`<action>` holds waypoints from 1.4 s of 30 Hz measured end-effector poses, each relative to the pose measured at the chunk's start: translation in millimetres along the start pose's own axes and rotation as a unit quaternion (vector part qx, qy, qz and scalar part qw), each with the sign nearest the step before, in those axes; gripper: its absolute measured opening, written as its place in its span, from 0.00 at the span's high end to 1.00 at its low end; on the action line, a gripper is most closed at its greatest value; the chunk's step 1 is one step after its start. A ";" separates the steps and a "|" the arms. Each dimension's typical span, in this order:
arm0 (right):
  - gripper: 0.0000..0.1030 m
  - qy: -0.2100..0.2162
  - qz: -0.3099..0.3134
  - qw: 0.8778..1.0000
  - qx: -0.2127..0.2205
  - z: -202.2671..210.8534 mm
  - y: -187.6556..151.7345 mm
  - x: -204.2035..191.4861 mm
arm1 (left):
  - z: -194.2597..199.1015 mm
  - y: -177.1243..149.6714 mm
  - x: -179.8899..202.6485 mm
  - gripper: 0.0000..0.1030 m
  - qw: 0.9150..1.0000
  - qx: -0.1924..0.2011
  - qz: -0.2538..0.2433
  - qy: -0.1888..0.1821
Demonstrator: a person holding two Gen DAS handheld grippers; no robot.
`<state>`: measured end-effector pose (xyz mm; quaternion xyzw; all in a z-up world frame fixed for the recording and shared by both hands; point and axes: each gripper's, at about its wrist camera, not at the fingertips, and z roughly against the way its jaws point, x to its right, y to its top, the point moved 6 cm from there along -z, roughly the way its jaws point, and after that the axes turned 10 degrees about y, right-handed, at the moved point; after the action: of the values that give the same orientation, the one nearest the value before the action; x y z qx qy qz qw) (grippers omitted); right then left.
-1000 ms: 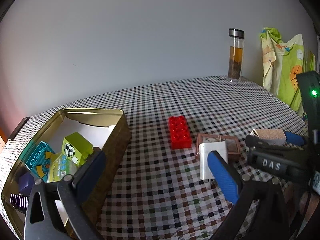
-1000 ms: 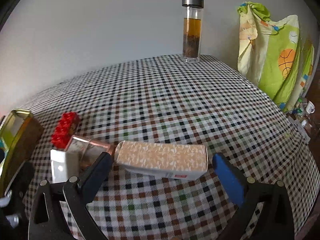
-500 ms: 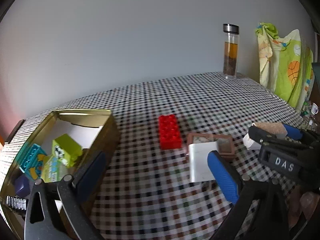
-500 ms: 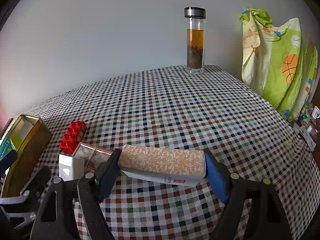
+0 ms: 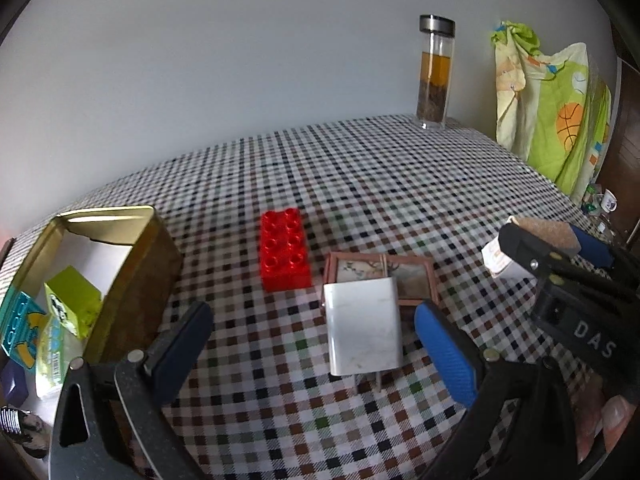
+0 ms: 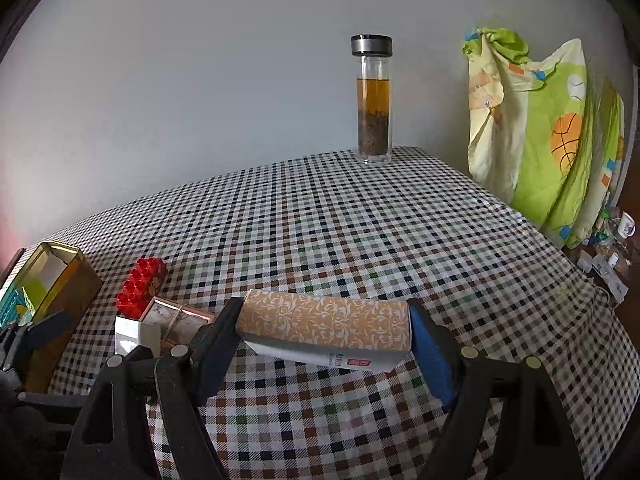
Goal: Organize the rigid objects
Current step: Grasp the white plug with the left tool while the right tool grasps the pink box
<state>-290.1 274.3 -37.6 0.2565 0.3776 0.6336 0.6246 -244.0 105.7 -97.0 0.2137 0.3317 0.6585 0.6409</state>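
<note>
1. Right wrist view: the right gripper (image 6: 324, 344) is clamped on the long orange patterned box (image 6: 326, 322), one pad pressed on each end, the box lying crosswise just above the checked desk (image 6: 360, 232).
2. To the box's left sit a white charger (image 6: 134, 336), a pink framed box (image 6: 178, 318) and a red building brick (image 6: 141, 285), close together.
3. Left wrist view: the left gripper (image 5: 312, 344) stands wide open and empty above the desk; the charger (image 5: 363, 330) lies between its pads without touching either, its prongs pointing toward the camera.
4. The charger overlaps the near edge of the pink framed box (image 5: 408, 276); the red building brick (image 5: 285, 249) lies just left of that box.
5. The gold tin (image 5: 140, 276) at the left is open and holds a lime block (image 5: 72, 300) and a teal block (image 5: 18, 330).
6. A glass bottle (image 5: 435, 76) of amber liquid stands upright at the far edge.
</note>
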 end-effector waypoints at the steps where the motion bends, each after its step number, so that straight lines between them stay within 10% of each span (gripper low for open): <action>1: 0.22 0.001 0.001 1.000 0.001 0.9 0.5 0.2 | -2.1 -0.6 0.9 0.05 1.000 -0.006 -0.001 -0.002; 10: 0.21 0.006 0.008 1.000 0.016 6.6 2.5 -0.6 | -8.5 -3.2 11.2 0.64 0.999 -0.024 -0.013 -0.036; 42: 0.21 0.067 0.082 0.983 0.148 57.3 5.2 -51.1 | 61.6 -17.6 -58.3 0.64 0.989 0.129 0.064 0.024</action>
<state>-243.1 233.3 7.5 0.3332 0.4860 0.6353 0.4992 -183.0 57.5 -58.7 0.2998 0.4147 0.6547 0.5563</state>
